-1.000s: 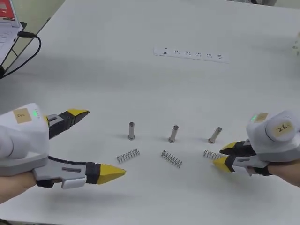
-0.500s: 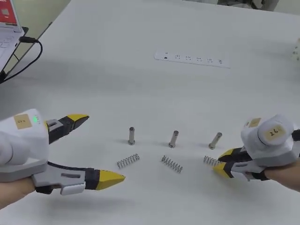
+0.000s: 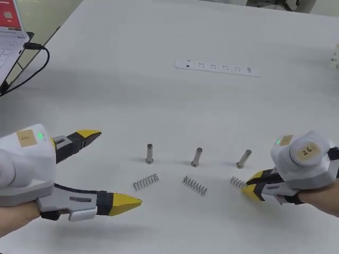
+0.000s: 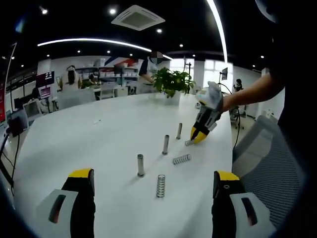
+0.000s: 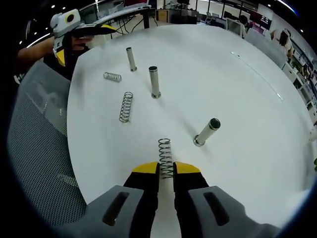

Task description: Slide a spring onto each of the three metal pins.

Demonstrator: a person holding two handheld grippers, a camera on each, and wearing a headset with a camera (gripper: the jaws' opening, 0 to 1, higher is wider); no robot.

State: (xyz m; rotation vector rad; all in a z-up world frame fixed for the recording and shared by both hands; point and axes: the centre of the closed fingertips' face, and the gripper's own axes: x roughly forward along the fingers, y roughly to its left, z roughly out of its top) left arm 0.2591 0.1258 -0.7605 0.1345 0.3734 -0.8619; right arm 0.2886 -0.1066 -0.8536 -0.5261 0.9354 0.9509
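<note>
Three short metal pins stand in a row on the white table: left pin [image 3: 149, 153], middle pin [image 3: 197, 157], right pin [image 3: 243, 158]. In front of each lies a loose spring: left spring [image 3: 145, 181], middle spring [image 3: 194, 186], right spring [image 3: 237, 182]. My right gripper [image 3: 251, 184] is low on the table, and in the right gripper view its jaws pinch the near end of the right spring [image 5: 165, 152]; the right gripper [image 5: 166, 171] is shut on it. My left gripper [image 3: 109, 168] hovers wide open to the left of the row, and in the left gripper view the left gripper [image 4: 153, 174] holds nothing.
A white power strip [image 3: 218, 67] lies farther back on the table. A laptop [image 3: 9, 26] and a black cable [image 3: 33, 55] sit at the far left edge. A mesh chair [image 5: 44, 163] stands by the table's near edge.
The right gripper's jaws have narrowed onto the end of the right spring. The left gripper has stayed open and almost still. The head camera has shifted slightly.
</note>
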